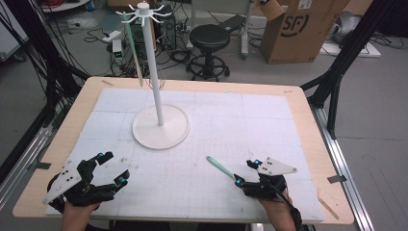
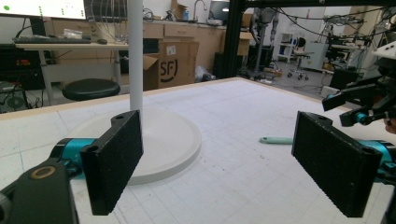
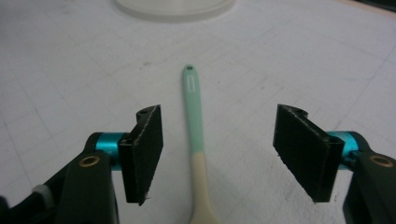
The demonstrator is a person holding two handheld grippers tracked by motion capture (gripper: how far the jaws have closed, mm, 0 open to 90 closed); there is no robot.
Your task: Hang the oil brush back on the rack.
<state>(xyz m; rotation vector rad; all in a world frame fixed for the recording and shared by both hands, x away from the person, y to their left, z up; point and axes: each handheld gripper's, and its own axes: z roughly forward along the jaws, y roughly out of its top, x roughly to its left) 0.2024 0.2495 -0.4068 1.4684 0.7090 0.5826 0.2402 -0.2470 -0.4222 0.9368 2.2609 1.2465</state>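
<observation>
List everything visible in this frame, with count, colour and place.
Spoon on mat: 1, mint handle, cream toward bowl, flat between right tool's open jaws.
Hanging utensil: 1, pale green, on the stand's hooks.
Stand: 1, white, round base, centre of mat.
Mat: 1, white gridded, covering the table.
Table: 1, light wood.
Stool: 1, black, behind table.
Cardboard box: 1, brown, floor.
Left tool: open, near left.
Right tool: open, near right.
</observation>
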